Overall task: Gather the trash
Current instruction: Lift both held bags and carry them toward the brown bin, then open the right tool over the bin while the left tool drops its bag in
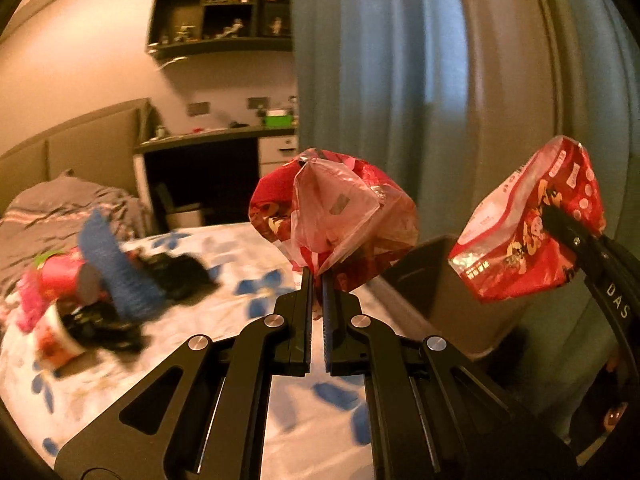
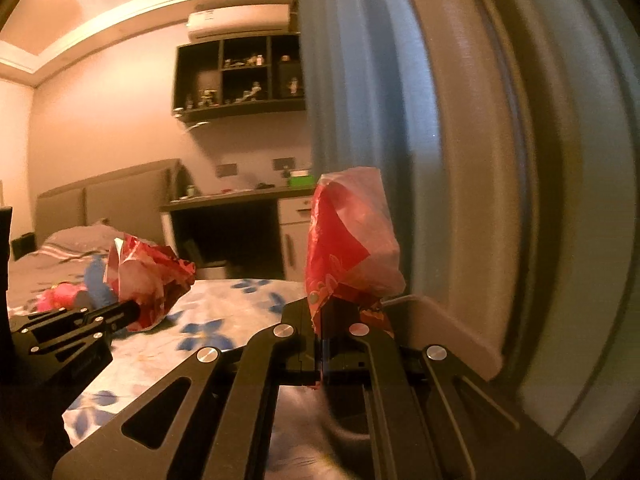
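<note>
Left gripper (image 1: 317, 276) pinches a crumpled red snack wrapper (image 1: 334, 216) with a clear pinkish panel, held up over the flowered bed (image 1: 224, 308). Right gripper (image 2: 321, 320) pinches a second red printed wrapper (image 2: 352, 240), shiny and creased, near the curtain (image 2: 360, 100).

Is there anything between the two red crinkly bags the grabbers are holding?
No. In the left wrist view, only blue-grey curtain shows behind the gap between the left gripper's red wrapper and the right gripper's red packet.
</note>
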{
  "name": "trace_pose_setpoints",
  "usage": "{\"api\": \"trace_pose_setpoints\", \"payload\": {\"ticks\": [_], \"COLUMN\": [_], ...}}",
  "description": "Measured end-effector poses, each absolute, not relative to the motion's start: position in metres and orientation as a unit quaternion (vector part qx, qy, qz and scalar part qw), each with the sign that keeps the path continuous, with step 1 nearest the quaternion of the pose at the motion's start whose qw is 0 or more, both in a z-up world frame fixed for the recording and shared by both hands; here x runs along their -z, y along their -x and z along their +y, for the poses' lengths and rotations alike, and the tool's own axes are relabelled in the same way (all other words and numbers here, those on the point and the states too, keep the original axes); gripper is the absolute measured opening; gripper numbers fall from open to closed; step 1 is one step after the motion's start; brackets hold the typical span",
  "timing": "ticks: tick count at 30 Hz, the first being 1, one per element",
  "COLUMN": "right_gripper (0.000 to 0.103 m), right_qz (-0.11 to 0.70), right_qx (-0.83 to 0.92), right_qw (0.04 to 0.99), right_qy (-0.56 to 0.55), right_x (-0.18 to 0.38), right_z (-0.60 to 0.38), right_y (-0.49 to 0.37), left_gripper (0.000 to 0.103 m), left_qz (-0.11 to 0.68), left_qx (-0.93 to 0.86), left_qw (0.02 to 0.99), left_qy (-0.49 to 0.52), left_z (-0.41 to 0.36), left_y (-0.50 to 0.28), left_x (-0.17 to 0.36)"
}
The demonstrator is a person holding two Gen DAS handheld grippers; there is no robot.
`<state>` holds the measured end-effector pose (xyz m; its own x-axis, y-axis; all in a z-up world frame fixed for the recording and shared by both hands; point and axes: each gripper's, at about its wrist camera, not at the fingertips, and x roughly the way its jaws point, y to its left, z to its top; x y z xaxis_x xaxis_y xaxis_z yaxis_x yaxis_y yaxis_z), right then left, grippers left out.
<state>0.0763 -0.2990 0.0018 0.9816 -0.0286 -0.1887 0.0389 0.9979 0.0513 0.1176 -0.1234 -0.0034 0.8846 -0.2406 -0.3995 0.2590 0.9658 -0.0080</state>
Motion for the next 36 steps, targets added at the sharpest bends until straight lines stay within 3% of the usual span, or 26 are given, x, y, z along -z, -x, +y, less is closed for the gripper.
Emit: {"api": "trace_pose_setpoints", "payload": {"ticks": [14,32,36], "right_gripper": [0.001,0.001,0.006], "right_qz": [0.113,0.133,0.138], "right_qx": [0.077,0.081,0.079], "right_qw": [0.99,0.987,0.986], "right_qy": [-0.035,-0.04,-0.041], "right_x": [0.02,0.029,0.03], "right_z": [-0.355,-0.368,-0.37], "right_y": [-0.105,-0.135,-0.139], "left_gripper": [0.004,0.006,0.01], "left_qz": [0.223,0.258,0.265], "left_qx": [0.213,0.261,0.276], "left_qw": [0.951,0.93,0.924], "left_qy": [-0.031,-0.025,-0.015], "left_z": [-0.205,-0.244,-0.246], "left_y": [-0.175,-0.206,-0.211], "left_x": [0.027,0.053,0.057]}}
